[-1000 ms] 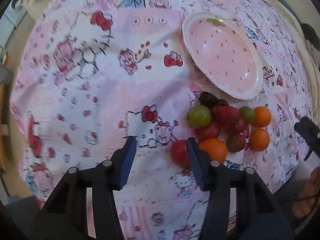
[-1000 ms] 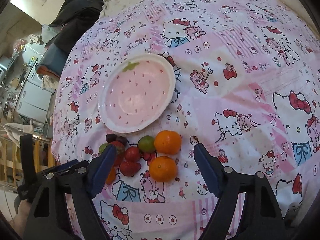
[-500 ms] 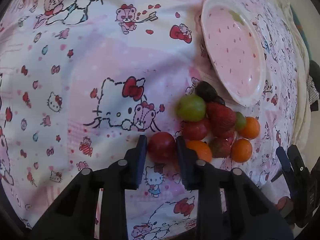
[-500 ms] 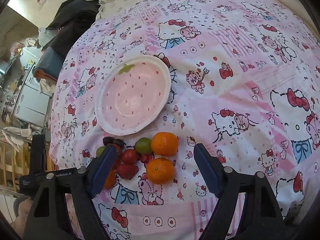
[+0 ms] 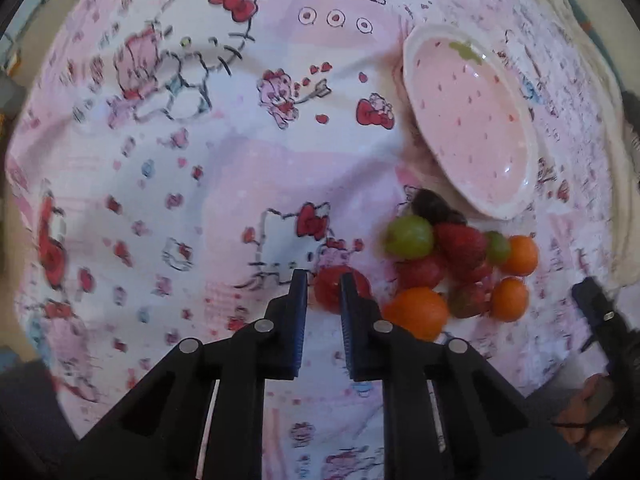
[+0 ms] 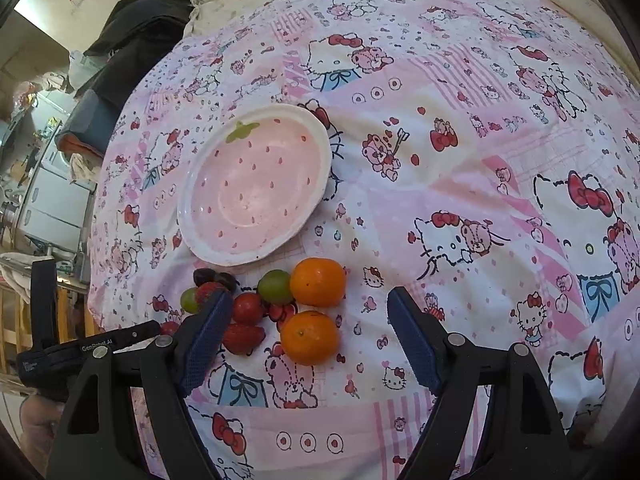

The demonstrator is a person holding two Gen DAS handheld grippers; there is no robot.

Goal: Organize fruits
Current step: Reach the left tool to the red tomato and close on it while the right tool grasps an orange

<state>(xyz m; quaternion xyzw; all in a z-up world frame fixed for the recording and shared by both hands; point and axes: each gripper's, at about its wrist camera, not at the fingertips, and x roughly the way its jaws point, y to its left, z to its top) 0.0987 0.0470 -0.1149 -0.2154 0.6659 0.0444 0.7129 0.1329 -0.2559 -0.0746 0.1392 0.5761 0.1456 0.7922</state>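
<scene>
Left tool (image 5: 323, 280) clamped on red fruit (image 5: 329, 289) at near edge of fruit pile (image 5: 452, 268). Right tool (image 6: 310, 316) spread wide, hovering over oranges (image 6: 317, 282). Empty strawberry-print plate (image 6: 320, 144) just beyond pile, on patterned bedsheet (image 6: 460, 152).

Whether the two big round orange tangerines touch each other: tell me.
Apart. The right wrist view shows a strip of patterned cloth between the upper tangerine and the lower tangerine.
</scene>
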